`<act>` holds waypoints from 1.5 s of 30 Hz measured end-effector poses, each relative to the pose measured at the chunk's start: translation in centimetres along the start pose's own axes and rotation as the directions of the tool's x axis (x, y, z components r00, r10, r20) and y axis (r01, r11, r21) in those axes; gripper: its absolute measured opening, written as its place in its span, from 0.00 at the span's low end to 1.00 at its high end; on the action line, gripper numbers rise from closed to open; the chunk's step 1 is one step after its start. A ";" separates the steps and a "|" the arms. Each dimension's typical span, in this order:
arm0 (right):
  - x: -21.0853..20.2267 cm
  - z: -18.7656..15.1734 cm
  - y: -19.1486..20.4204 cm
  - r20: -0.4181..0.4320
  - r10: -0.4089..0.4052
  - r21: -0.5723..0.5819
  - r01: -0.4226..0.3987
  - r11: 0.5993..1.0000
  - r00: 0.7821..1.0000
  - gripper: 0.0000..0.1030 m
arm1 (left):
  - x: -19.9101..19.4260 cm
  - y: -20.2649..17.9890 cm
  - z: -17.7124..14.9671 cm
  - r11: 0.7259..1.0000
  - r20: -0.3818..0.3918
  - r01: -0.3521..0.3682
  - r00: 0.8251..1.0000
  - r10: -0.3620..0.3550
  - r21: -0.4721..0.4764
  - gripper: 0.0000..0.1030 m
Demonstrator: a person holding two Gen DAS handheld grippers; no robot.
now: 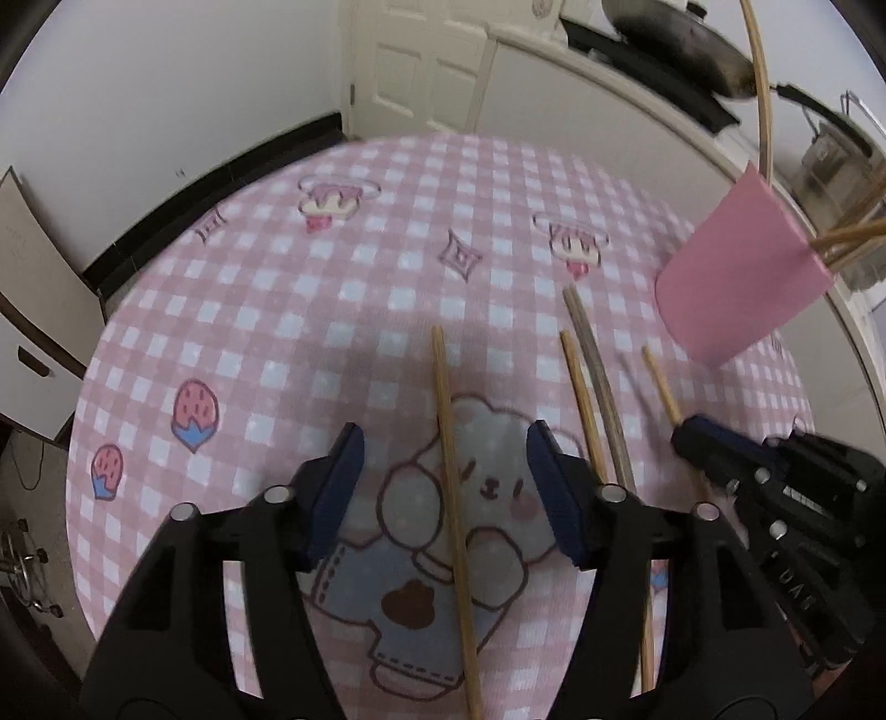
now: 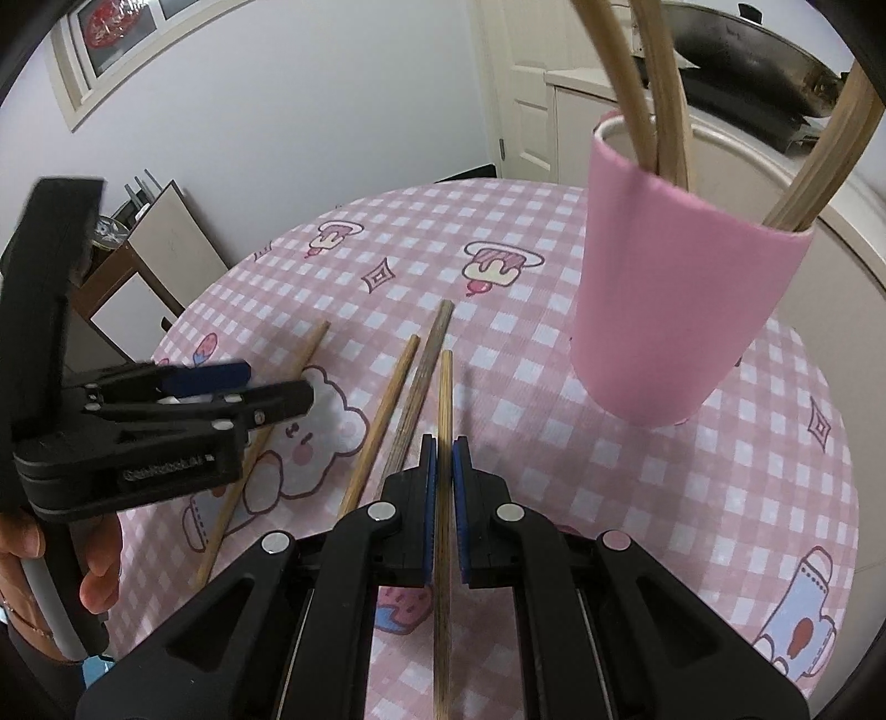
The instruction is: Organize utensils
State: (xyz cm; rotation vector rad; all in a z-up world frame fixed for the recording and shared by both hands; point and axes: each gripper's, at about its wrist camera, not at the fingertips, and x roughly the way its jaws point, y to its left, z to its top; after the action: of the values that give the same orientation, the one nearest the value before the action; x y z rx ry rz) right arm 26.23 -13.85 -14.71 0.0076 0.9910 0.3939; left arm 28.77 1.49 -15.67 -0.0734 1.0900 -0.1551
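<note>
A pink cup [image 2: 670, 288] stands on the checked tablecloth at the right and holds several bamboo chopsticks [image 2: 662, 105]; it also shows in the left wrist view [image 1: 736, 277]. My right gripper [image 2: 444, 443] is shut on a bamboo chopstick [image 2: 444, 387], also seen from the left wrist [image 1: 662, 387]. My left gripper [image 1: 443, 448] is open, straddling another bamboo chopstick [image 1: 451, 471] that lies on the cloth; it shows in the right wrist view [image 2: 260, 437]. A light chopstick [image 2: 387, 410] and a darker one [image 2: 423, 376] lie between them.
The round table's pink checked cloth [image 1: 277, 310] carries cartoon prints. A white counter [image 1: 609, 99] with a dark pan [image 1: 681, 39] runs behind the table. A white door [image 1: 426, 61] and a cabinet [image 1: 33, 288] stand beyond the table's edge.
</note>
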 end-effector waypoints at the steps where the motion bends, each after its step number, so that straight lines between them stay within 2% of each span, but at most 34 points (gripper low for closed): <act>1: 0.2 -0.1 0.0 -0.002 0.002 0.001 -0.002 1.000 1.000 0.05 | 0.1 0.1 0.1 1.000 -0.006 -0.008 1.000 0.008 0.004 0.59; 3: 0.4 -0.1 -0.1 -0.006 0.004 0.003 -0.004 1.000 1.000 0.05 | 0.7 0.1 0.2 1.000 -0.022 -0.013 1.000 0.013 0.006 0.58; 5: 0.5 -0.3 -0.3 -0.008 0.007 0.007 -0.007 1.000 1.000 0.05 | 0.9 0.0 0.2 0.999 -0.012 -0.041 0.999 0.042 0.021 0.52; 6: 0.6 -0.3 -0.3 -0.009 0.008 0.008 -0.008 1.000 1.000 0.05 | 0.9 -0.2 0.2 0.997 -0.010 -0.063 0.998 0.064 0.034 0.48; 7: 0.6 -0.3 -0.4 -0.010 0.009 0.009 -0.009 1.000 1.000 0.05 | 0.9 -0.4 0.2 0.995 -0.006 -0.083 0.997 0.083 0.047 0.37; 11: 0.4 -0.4 -0.4 -0.008 0.012 0.009 -0.012 1.000 1.000 0.05 | 1.2 -1.0 0.3 0.992 -0.002 -0.097 0.995 0.097 0.085 0.23; 13: 0.4 -0.4 -0.3 -0.007 0.014 0.006 -0.014 1.000 1.000 0.05 | 1.4 -1.6 0.3 0.991 -0.002 -0.088 0.996 0.089 0.099 0.09; 14: 0.3 -0.4 -0.3 -0.005 0.015 0.005 -0.015 1.000 1.000 0.05 | 1.5 -1.8 0.3 0.991 -0.002 -0.088 0.996 0.089 0.103 0.07; 16: 0.1 -0.4 -0.1 -0.002 0.017 0.004 -0.017 1.000 1.000 0.05 | 1.5 -2.1 0.2 0.991 0.000 -0.091 0.996 0.091 0.103 0.06; 19: -0.4 -0.4 0.1 0.008 0.018 0.002 -0.018 1.000 1.000 0.05 | 1.0 -1.6 0.0 0.998 -0.020 -0.003 1.000 0.005 0.055 0.05; 21: -0.7 -0.5 0.2 0.014 0.017 0.002 -0.017 1.000 1.000 0.05 | 0.3 -1.3 -0.1 0.999 -0.012 0.017 1.000 -0.016 0.041 0.05; 24: -1.8 -0.6 0.5 0.032 0.025 0.000 -0.025 1.000 0.999 0.05 | -1.3 -1.4 -0.3 0.999 0.022 0.017 1.000 -0.018 0.046 0.05; 30: -4.9 -0.8 1.4 0.089 0.033 -0.017 -0.031 0.999 0.996 0.05 | -6.5 -2.0 -0.8 0.998 0.135 0.020 0.990 -0.027 0.059 0.05; 38: -10.5 -1.3 2.4 0.223 0.050 -0.022 -0.047 0.999 0.974 0.05 | -13.8 -3.0 -2.4 0.995 0.284 0.057 0.956 -0.077 0.078 0.05; 45: -14.7 -2.1 3.1 0.355 0.023 -0.035 -0.011 0.999 0.935 0.05 | -18.2 -4.5 -4.1 0.992 0.390 0.064 0.915 -0.103 0.112 0.05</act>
State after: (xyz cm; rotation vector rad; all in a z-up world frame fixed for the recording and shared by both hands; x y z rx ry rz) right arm 16.44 -16.11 -3.41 0.0567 0.6267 0.4073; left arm 16.50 0.11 -1.01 -0.0610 0.6733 -0.2584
